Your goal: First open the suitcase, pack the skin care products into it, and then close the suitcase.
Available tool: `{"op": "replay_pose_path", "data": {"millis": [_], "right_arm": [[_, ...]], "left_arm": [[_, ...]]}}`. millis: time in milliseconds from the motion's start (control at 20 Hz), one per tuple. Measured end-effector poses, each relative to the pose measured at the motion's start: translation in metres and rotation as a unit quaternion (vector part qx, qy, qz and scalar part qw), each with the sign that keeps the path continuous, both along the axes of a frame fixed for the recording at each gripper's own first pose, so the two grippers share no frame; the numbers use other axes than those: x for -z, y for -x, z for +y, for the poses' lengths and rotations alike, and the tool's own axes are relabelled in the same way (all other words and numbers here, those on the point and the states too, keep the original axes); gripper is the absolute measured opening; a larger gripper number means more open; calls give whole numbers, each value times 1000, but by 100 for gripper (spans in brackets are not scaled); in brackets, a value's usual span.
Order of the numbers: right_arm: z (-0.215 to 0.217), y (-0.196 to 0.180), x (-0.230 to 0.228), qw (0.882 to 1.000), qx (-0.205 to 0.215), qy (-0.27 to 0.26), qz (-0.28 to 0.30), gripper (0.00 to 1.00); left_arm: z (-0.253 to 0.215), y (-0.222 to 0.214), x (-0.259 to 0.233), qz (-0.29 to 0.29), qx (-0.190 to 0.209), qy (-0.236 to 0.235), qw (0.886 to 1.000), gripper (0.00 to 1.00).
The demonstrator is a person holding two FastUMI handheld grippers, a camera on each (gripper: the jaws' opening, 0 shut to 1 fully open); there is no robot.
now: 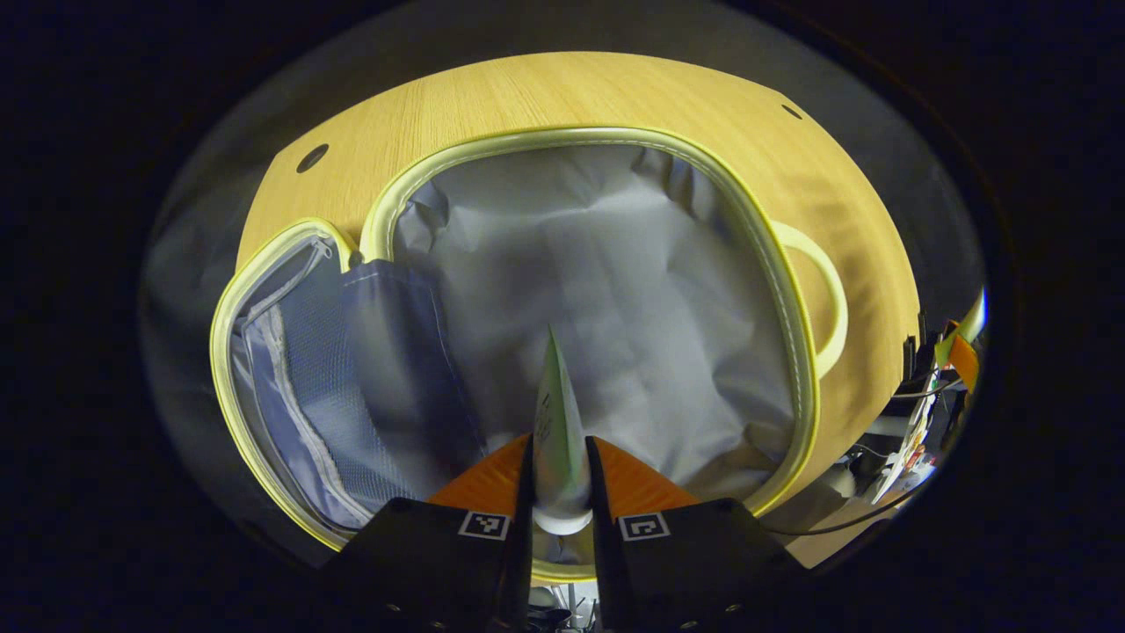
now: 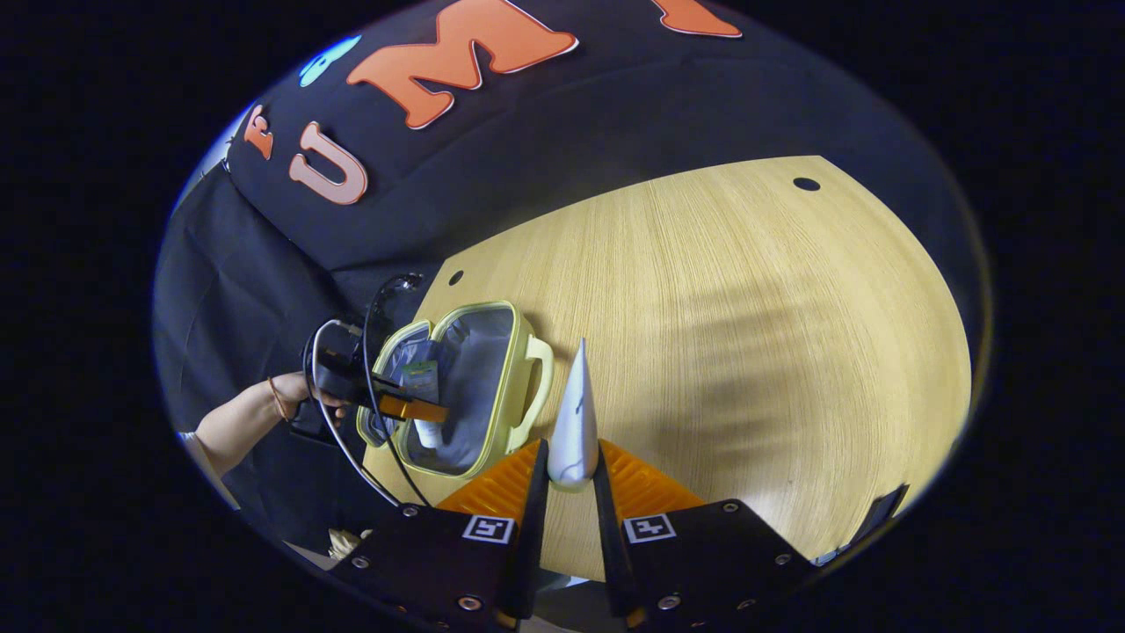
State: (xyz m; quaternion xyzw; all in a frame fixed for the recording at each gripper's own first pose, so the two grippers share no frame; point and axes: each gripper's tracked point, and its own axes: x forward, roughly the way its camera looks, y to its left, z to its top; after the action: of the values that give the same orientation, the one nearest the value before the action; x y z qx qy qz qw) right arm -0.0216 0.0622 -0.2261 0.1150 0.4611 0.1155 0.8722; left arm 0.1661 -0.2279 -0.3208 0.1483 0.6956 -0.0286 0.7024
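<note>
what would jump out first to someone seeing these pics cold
The open suitcase with its pale yellow rim and grey lining lies on the wooden table. The left gripper holds a green-tinted tube over it; the right gripper holds a white tube above the table.

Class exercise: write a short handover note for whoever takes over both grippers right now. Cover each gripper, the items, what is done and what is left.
Left gripper: shut on a green-tinted tube, held over the open suitcase.
Right gripper: shut on a white tube, above the wooden table, beside the suitcase.
Done: suitcase opened, both tubes picked up.
Left: place both tubes inside, then close the suitcase.
</note>
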Motion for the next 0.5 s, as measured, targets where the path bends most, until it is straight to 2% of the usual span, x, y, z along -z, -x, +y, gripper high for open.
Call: {"op": "replay_pose_path", "data": {"millis": [100,250,350,450,500], "right_arm": [[-1,2,1,1000,2,8,5,32],[6,1,-2,1000,0,7,8,31],[10,-1,-1,1000,-8,14,11,32],[18,-4,-5,1000,-19,16,14,32],[23,-6,-8,999,-25,16,14,32]], "left_arm": [[-2,-1,-3,-1,1,-3,1000,31],[-7,-3,-4,-9,12,11,1000,41],[-20,-2,-14,-15,24,30,999,68],[-25,-3,-28,-38,41,27,998,95],[-27,-5,-37,-57,51,25,997,100]]}}
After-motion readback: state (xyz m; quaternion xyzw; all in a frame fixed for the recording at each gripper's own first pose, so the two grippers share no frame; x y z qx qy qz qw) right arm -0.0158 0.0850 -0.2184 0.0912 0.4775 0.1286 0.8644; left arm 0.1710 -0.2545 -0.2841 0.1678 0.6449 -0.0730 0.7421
